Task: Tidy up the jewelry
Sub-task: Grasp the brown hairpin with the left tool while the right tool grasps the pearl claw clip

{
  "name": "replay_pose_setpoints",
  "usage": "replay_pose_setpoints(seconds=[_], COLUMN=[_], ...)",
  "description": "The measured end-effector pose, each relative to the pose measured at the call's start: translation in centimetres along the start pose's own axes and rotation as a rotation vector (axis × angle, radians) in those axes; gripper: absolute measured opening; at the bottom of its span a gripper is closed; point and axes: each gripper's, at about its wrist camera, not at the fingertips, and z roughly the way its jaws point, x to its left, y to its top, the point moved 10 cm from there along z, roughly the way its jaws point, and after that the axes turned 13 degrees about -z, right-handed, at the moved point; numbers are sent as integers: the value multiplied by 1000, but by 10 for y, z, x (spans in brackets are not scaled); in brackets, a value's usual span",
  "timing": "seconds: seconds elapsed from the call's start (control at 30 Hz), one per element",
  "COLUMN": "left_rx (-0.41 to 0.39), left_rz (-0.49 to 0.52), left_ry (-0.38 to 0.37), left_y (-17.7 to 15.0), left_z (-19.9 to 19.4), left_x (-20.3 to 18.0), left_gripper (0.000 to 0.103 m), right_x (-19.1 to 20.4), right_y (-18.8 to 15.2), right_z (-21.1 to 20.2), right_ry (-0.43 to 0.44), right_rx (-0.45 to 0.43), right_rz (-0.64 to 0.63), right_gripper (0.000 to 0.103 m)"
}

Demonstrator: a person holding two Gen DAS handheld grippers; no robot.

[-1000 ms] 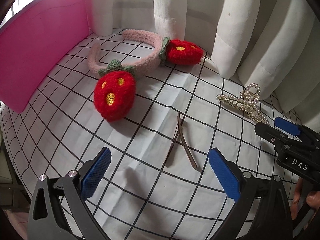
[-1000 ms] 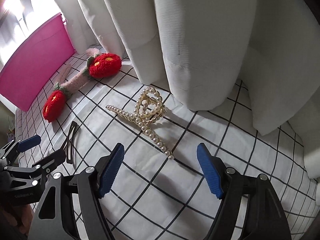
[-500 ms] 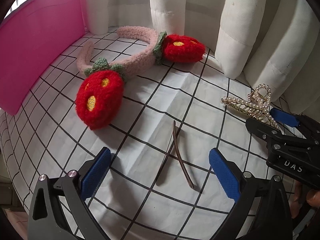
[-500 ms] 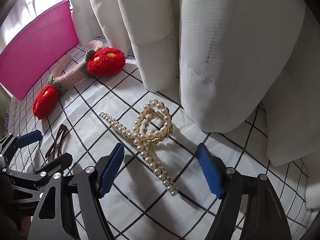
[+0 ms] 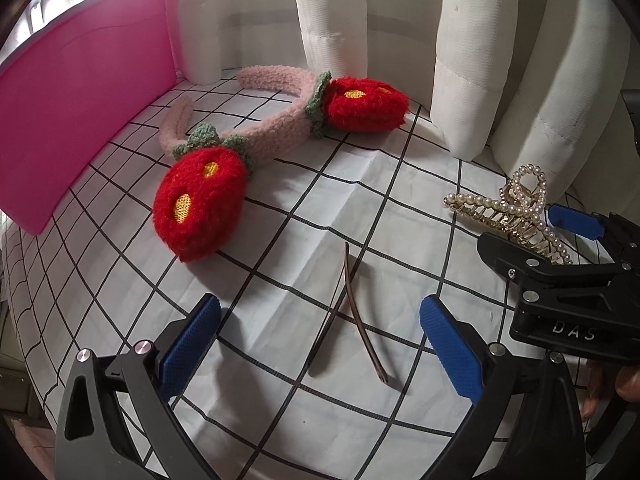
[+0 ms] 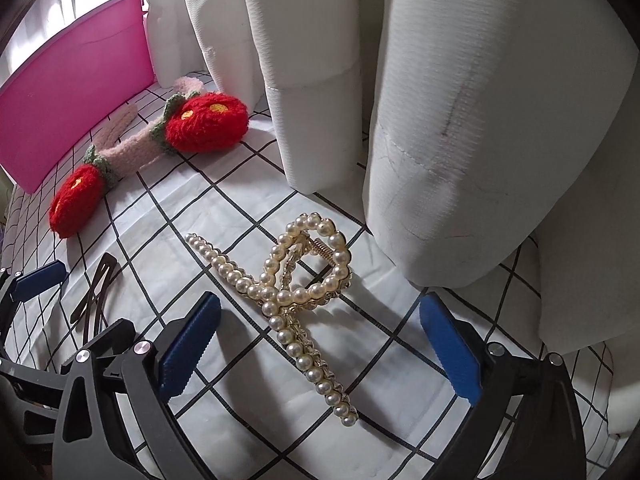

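We note, at far left, a pink bin [image 5: 80,116] standing upright on the tabletop [image 5: 360,184], which is covered by a white cloth with a black grid. Just beside it lies a pink fuzzy headband [image 5: 276,120] carrying two red plush strawberries with green leaves; the nearer strawberry [image 5: 200,204] rests flat on the cloth, the farther one [image 5: 364,104] lies close to the white curtain [image 5: 472,52] that hangs along the back edge. Right of the nearer strawberry, a thin brown snap hair clip [image 5: 360,312] lies on the cloth between the blue pads of the left gripper [image 5: 320,344], whose jaws stand wide apart and touch nothing. Further right, the pearl claw clip [image 6: 296,292] lies on its side on the cloth, near the foot of the curtain, its pearl loop toward the curtain and its long pearl row running toward the camera. The right gripper [image 6: 320,344] hangs over it with its jaws having just been opening; they now stand at full spread, the claw clip between the pads [image 6: 188,348] but untouched by either. In the left wrist view the right gripper's black frame partly covers the claw clip's lower end. At the far right edge of that view we see a person's fingertips [image 5: 624,380] behind the gripper body.
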Motion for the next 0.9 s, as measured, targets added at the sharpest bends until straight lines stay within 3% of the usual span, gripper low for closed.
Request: replay_pose_setpoints(seconds=[0.2, 0.33, 0.4, 0.5, 0.57, 0.73, 0.9], left_rx=[-20, -43, -52, -61, -64, -69, -67], left_rz=[-10, -10, 5, 39, 56, 69, 59], left_ry=[0, 0, -10, -25, -33, -45, -82], left_y=[0, -2, -3, -5, -6, -4, -2], left_z=[-4, -9, -12, -16, -18, -20, -27], left_x=[5, 8, 7, 2, -1, 6, 13], left_gripper=[89, 76, 66, 45, 23, 13, 13], right_x=[6, 17, 20, 20, 19, 24, 31], right_y=[5, 8, 8, 8, 7, 3, -1], right_z=[-2, -11, -13, -15, -16, -22, -28], right_ry=[2, 5, 8, 0, 0, 6, 24], right_rx=[-12, -36, -38, -40, -41, -48, -51], right_rz=[4, -35, -38, -30, -26, -15, 24], right_gripper=[88, 53, 45, 45, 45, 45, 45])
